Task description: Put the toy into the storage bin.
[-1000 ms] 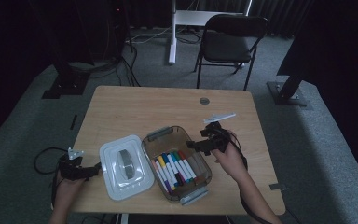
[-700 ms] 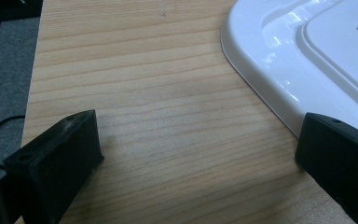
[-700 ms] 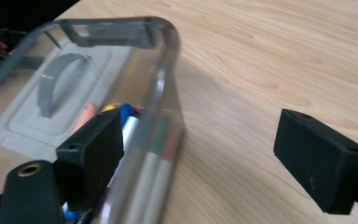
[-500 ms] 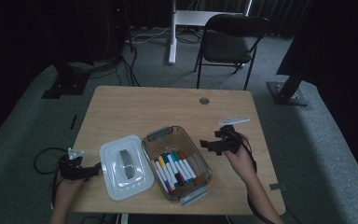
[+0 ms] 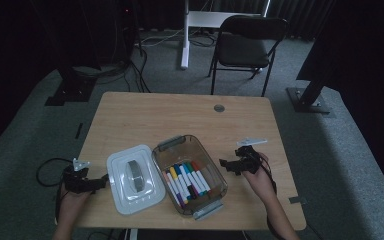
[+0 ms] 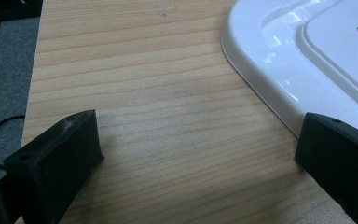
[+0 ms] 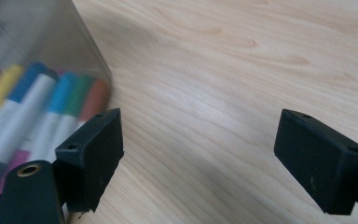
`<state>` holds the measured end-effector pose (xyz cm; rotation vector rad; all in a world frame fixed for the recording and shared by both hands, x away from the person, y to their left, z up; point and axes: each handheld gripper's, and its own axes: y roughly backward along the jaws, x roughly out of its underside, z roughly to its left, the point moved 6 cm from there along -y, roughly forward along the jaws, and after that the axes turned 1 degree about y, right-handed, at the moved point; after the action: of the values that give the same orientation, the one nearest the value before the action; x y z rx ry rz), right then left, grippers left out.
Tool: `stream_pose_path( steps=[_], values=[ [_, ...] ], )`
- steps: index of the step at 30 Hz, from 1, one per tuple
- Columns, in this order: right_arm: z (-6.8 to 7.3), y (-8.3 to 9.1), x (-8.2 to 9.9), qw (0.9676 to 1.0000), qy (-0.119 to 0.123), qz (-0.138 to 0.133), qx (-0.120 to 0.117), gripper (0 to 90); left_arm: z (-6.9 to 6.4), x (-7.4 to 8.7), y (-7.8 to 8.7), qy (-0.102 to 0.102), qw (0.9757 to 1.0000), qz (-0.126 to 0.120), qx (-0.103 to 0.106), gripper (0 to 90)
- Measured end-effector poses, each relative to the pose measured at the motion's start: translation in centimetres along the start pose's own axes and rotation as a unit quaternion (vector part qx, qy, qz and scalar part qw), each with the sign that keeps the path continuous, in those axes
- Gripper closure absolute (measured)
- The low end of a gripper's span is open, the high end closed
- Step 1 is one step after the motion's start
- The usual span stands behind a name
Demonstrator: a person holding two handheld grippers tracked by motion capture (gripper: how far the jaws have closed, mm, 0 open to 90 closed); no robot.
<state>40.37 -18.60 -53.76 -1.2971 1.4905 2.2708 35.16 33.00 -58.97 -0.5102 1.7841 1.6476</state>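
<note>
A clear plastic box holding several coloured markers sits near the table's front middle, with its white lid lying flat to its left. My left gripper rests open at the table's front left edge, its jaws just short of the lid. My right gripper is open just right of the box, low over bare wood, with nothing between its jaws. In the right gripper view the box wall and the markers show beside the left jaw.
The wooden table has free room across its back half, with a round cable grommet near the far edge. A black chair and a white table leg stand beyond. Cables lie on the carpet at the left.
My right gripper has moved down and toward the front right, away from above the box, and now sits lower beside it. The left gripper has stayed put.
</note>
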Motion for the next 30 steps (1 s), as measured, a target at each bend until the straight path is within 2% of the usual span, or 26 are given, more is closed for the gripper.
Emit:
stream_pose_path(
  steps=[2, 8, 12, 16, 17, 18, 19, 24, 30],
  values=[
    [-0.2, -0.2, 0.6, 0.9999, 0.007, -0.006, 0.008, 15.2, 0.0, 0.0, 0.0, 0.000, 1.0000, 0.000, 0.000, 0.6],
    [-0.8, -0.8, 2.2, 0.9995, 0.003, -0.019, 0.025, 15.2, -0.2, 0.0, 0.0, 0.009, 0.9999, 0.000, -0.007, 0.5],
    [-1.0, -1.1, 2.9, 0.9993, 0.004, -0.015, 0.034, 15.2, -0.3, 0.0, 0.0, 0.015, 0.9998, 0.002, -0.014, 0.5],
    [-1.1, -1.3, 3.7, 0.9994, 0.008, -0.007, 0.033, 14.6, -0.3, 0.0, 0.0, 0.016, 0.9998, 0.001, -0.015, 0.5],
    [-1.2, -1.7, 4.5, 0.9991, 0.018, 0.001, 0.038, 14.4, -0.3, 0.0, 0.0, 0.016, 0.9998, 0.001, -0.015, 0.5],
    [-1.1, -1.9, 4.8, 0.9992, 0.018, 0.002, 0.037, 13.8, -0.3, 0.0, 0.0, 0.016, 0.9998, 0.001, -0.015, 0.6],
    [-1.1, -2.0, 5.0, 0.9989, 0.024, -0.005, 0.040, 13.7, -0.3, 0.0, 0.0, 0.016, 0.9998, 0.001, -0.015, 0.5],
    [-1.0, -2.1, 5.1, 0.9973, 0.041, -0.005, 0.061, 13.9, -0.3, 0.0, 0.0, 0.020, 0.9996, 0.001, -0.020, 0.5],
    [-1.0, -2.2, 5.2, 0.9971, 0.043, -0.004, 0.062, 14.0, -0.4, 0.0, 0.0, 0.026, 0.9993, 0.001, -0.025, 0.5]
  ],
)
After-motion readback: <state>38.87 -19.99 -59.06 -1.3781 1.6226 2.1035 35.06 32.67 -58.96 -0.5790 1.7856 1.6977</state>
